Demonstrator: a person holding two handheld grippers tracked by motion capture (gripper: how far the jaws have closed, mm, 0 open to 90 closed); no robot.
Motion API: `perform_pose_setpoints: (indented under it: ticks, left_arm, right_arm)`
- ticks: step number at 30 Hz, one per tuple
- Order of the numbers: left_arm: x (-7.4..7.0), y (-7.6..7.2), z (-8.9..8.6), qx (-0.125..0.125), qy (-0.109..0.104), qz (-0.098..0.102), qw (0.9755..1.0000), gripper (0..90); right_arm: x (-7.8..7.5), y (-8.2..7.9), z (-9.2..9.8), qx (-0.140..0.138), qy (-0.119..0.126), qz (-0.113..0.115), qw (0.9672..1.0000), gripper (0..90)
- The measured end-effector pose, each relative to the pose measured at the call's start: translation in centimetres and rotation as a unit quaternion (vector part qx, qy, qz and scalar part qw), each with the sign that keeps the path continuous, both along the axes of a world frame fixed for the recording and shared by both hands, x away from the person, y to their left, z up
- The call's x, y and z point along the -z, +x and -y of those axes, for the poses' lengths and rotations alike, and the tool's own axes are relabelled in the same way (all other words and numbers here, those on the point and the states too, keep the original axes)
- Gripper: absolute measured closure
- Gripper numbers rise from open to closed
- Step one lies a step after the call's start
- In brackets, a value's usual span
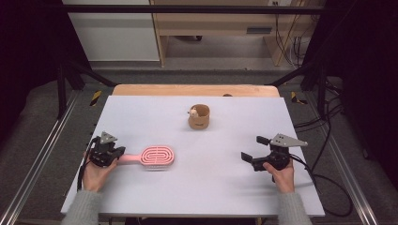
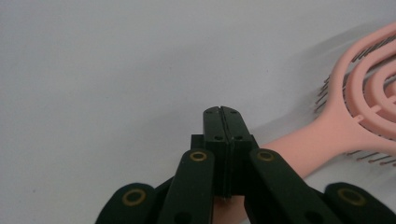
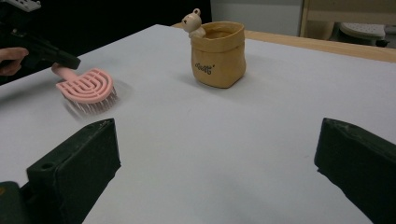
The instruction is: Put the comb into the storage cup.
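A pink hairbrush (image 1: 158,155) with an oval looped head hangs just above the white table (image 1: 155,192) at the left, casting a shadow. My left gripper (image 1: 121,151) is shut on the end of its handle. In the left gripper view the jaws (image 2: 222,112) stand pressed together, and the hairbrush (image 2: 369,102) runs off to the right from under them. My right gripper (image 1: 252,147) is open at the right of the table, with nothing between its jaws. The right gripper view looks between them (image 3: 217,140) at the hairbrush (image 3: 86,86) and the left gripper (image 3: 65,59) at far left.
A small tan pouch (image 1: 199,117) stands upright at the table's back centre, with a little bear figure (image 3: 192,22) on its rim. A wooden edge (image 1: 195,90) runs along the back of the table. Metal rails flank both sides.
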State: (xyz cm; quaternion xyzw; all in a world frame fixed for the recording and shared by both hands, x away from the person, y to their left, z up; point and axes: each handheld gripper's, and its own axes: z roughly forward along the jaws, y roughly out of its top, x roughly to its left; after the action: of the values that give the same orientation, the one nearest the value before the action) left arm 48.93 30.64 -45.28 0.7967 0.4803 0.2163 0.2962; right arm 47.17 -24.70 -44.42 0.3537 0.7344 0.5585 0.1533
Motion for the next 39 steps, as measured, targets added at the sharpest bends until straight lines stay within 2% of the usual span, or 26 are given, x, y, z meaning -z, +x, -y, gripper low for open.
perform_pose_setpoints:
  ticks: [17, 39]
  left_arm:
    - [0.0, -1.2, 0.6, 0.013, 0.011, -0.012, 0.9998, 90.0]
    - [0.0, -2.8, 0.5, 0.020, 0.012, -0.018, 0.9996, 90.0]
  right_arm:
    - [0.0, 0.0, 0.0, 0.000, -0.001, -0.001, 1.0000, 0.3]
    - [0.0, 0.0, 0.0, -0.001, -0.002, -0.001, 1.0000, 0.3]
